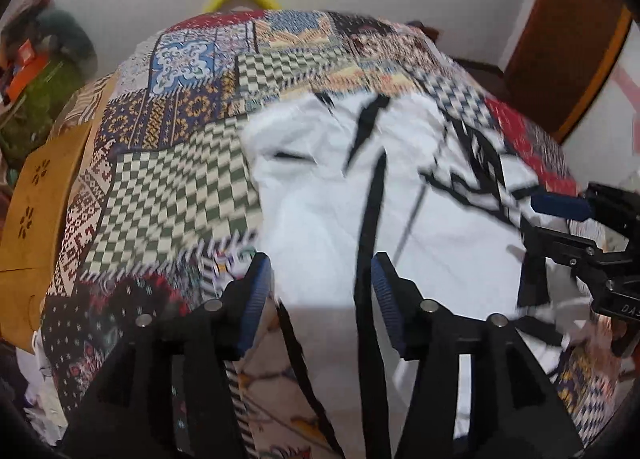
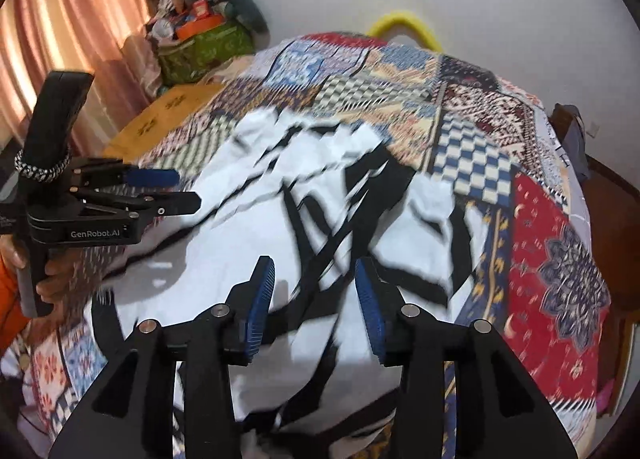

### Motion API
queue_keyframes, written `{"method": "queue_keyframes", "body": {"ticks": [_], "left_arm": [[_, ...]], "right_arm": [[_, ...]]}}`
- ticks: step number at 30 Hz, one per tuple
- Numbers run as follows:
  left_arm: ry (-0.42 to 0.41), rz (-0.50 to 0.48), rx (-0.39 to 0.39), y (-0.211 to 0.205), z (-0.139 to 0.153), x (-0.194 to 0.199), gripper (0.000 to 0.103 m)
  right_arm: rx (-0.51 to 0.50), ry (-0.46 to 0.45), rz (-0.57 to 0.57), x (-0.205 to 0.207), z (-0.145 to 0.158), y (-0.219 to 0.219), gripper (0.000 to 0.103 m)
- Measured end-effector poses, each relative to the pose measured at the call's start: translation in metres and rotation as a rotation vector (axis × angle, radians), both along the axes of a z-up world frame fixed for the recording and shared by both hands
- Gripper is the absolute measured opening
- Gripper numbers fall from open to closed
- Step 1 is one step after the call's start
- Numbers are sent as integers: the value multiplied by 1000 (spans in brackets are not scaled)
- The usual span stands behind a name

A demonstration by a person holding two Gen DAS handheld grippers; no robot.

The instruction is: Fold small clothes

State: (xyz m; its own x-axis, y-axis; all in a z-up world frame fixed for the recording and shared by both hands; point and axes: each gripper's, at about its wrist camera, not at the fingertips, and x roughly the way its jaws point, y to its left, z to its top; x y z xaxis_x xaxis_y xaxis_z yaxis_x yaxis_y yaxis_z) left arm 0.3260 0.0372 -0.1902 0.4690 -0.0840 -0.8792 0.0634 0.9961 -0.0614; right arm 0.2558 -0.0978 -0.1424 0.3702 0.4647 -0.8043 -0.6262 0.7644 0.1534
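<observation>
I have both grippers poised over a white garment with black stripes [image 1: 340, 195], which lies spread and rumpled on a bed covered by a patchwork quilt [image 1: 168, 163]. Both views are smeared by motion, so fine detail of the cloth's edges escapes me.

The left gripper [image 1: 320, 291] has its jaws standing about half apart. White cloth and a black stripe show through the gap, but the blue pads do not press on anything that I can make out, so I read it as holding nothing. The right gripper [image 2: 316, 299] has its jaws a little narrower, also apart, with the striped cloth lying beneath and between them, not pinched. From the left wrist view, the right gripper sits at the garment's right edge; from the right wrist view, the left gripper is at the garment's left edge, with a hand [image 2: 52, 271] around its handle.

My judgement is that I am between grasps: the garment is flat enough to fold, yet no fold looks finished. The next move calls for picking a clear hem or corner on each side, lowering the jaws onto it, closing firmly, and lifting both sides evenly so the cloth does not bunch.
</observation>
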Motion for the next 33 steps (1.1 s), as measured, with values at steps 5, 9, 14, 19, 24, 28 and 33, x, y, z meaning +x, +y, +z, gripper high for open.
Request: {"method": "queue_keyframes", "body": {"ticks": [5, 9, 14, 19, 24, 28, 33], "left_arm": [[60, 25, 31, 0, -14, -18, 54], [67, 39, 35, 8, -14, -38, 59], [62, 47, 43, 20, -10, -54, 63], [35, 86, 18, 32, 4, -59, 63], [8, 122, -55, 43, 15, -45, 65], [45, 149, -174, 49, 3, -22, 65], [129, 177, -248, 50, -27, 6, 65]], "right_arm": [[-61, 20, 21, -18, -19, 3, 38], [-44, 50, 1, -27, -20, -7, 38], [-26, 59, -21, -35, -11, -18, 43], [11, 39, -81, -35, 1, -32, 65], [46, 26, -181, -20, 9, -50, 83], [119, 128, -275, 5, -5, -63, 83], [195, 271, -277, 25, -31, -58, 83]]}}
